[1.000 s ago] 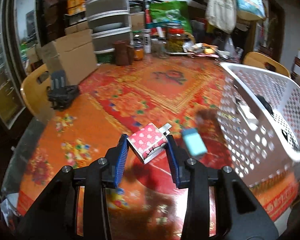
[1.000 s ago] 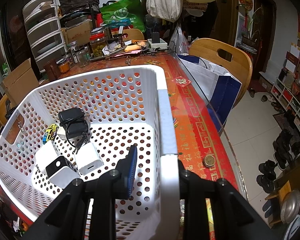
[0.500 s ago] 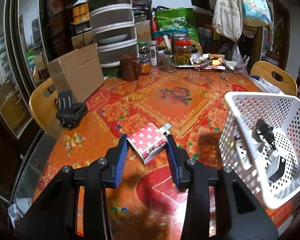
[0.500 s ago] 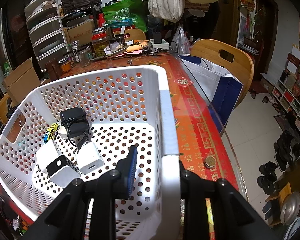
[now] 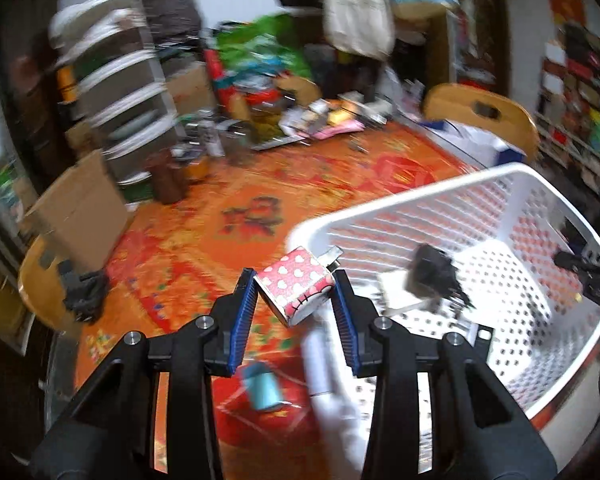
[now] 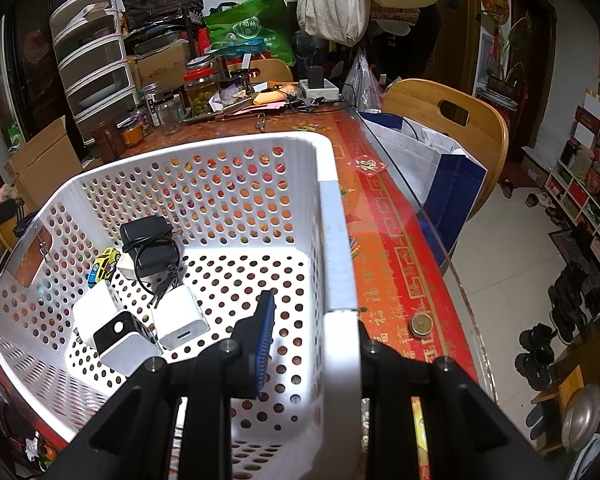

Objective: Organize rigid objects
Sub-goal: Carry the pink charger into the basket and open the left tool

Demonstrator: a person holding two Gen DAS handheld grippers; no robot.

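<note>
My left gripper [image 5: 295,294] is shut on a pink box with white hearts [image 5: 294,285] and holds it in the air over the near left corner of the white perforated basket [image 5: 512,172]. My right gripper [image 6: 312,340] is shut on the basket's right wall [image 6: 332,240], one finger inside, one outside. Inside the basket lie a black charger with cable [image 6: 148,240], white adapters [image 6: 178,316] and a small yellow toy car [image 6: 104,264]. The left view is motion-blurred.
A small blue object [image 5: 262,386] lies on the orange patterned tablecloth [image 5: 204,248] beside the basket. A cardboard box [image 5: 76,208], jars and clutter stand at the table's far side. Wooden chairs [image 6: 448,120] stand at the table's sides. A coin [image 6: 420,324] lies near the right edge.
My left gripper has swung right with the pink box, from above the tablecloth to over the basket's corner. My right gripper keeps its hold on the basket wall.
</note>
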